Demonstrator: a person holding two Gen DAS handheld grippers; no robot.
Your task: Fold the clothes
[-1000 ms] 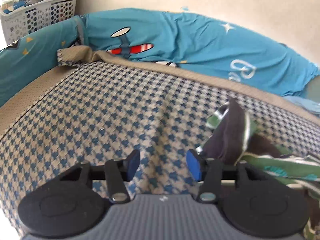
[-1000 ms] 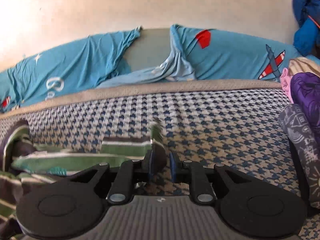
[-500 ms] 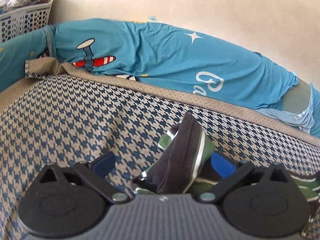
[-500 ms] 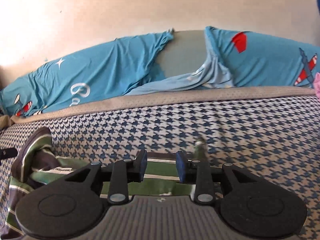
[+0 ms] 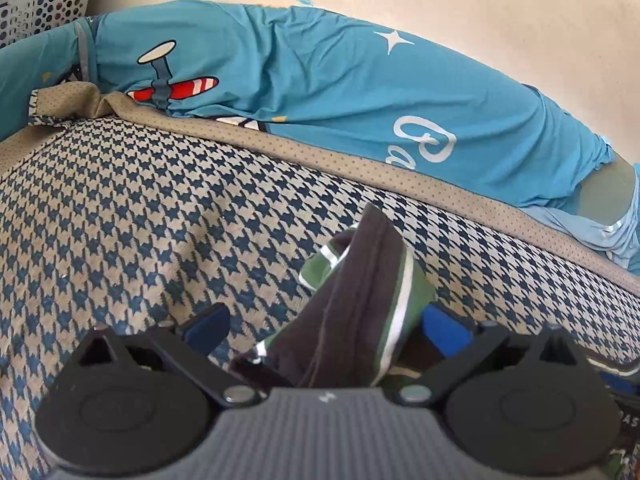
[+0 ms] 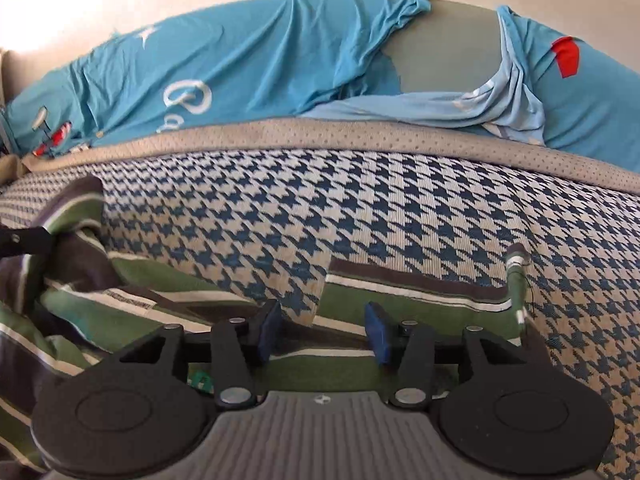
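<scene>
Basket: white perforated laundry basket (image 5: 44,4), far upper left corner of left wrist view, stuff inside, can't tell what.
Blue sheet: teal bedding (image 5: 320,92) bunched along the wall, plane print and white lettering; also runs across the back of right wrist view (image 6: 248,60).
Cover edge: tan dotted border (image 5: 340,164) between the blue sheet and the patterned surface; one corner flipped up at left.
Bed cover: blue and beige houndstooth cover (image 5: 140,208), fills the middle of both views, a few soft creases.
Left gripper: left gripper (image 5: 326,326) wide apart, blue pads on both fingers; a raised fold of the garment stands between them, right pad touching or just beside the cloth, left pad clear of it. Not clamped.
Garment: striped garment (image 5: 360,312), green, dark brown and white stripes, lying on the houndstooth cover; one end bunched up at the left gripper, the rest spread flat across to the right gripper (image 6: 420,300).
Right gripper: right gripper (image 6: 322,330) spread open, low over the flat striped cloth, nothing pinched between the pads.
Garment corner: small end of the striped garment sticks up just right of the right gripper.
Pale cloth: light blue cloth (image 6: 460,108) crumpled on the teal bedding, upper right of right wrist view.
</scene>
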